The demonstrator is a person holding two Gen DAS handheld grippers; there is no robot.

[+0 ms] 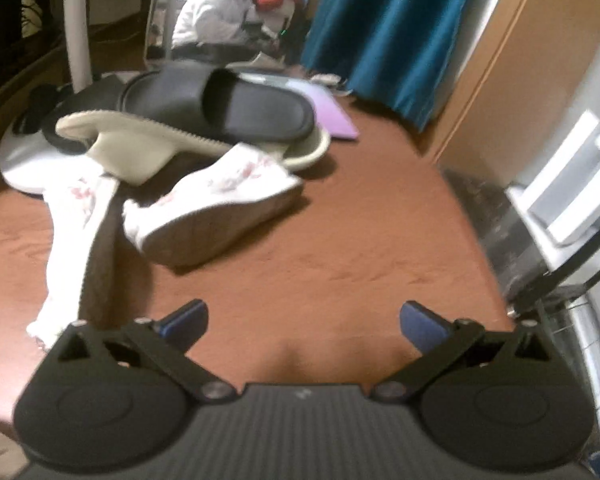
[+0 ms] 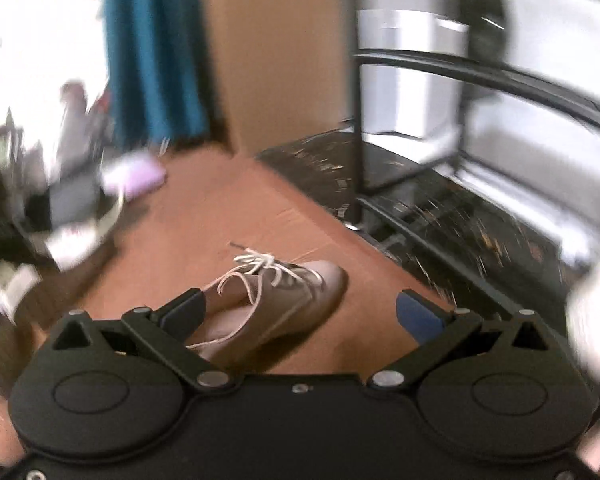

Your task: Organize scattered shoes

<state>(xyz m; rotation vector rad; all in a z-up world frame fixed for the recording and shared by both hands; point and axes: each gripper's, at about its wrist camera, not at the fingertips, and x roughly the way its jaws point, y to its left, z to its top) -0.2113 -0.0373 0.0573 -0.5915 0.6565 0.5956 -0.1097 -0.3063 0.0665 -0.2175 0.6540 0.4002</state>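
Observation:
In the left wrist view a pile of shoes lies on the brown floor ahead and to the left. A black slide [image 1: 236,108] rests on top of a cream slipper [image 1: 148,144]. In front of them a white sneaker with red print [image 1: 216,204] lies on its side, and a second white sneaker [image 1: 76,248] stretches along the left. My left gripper [image 1: 304,320] is open above bare floor, short of the pile. In the right wrist view a beige lace-up shoe [image 2: 276,300] lies just beyond my open right gripper [image 2: 300,312], close to the left finger [image 2: 184,312].
A black metal shoe rack [image 2: 420,128] stands on dark speckled flooring to the right. A teal curtain [image 1: 384,36] and a brown cabinet panel [image 1: 500,64] line the far side. A purple flat item [image 1: 336,116] lies behind the pile. A person [image 1: 216,8] sits far back.

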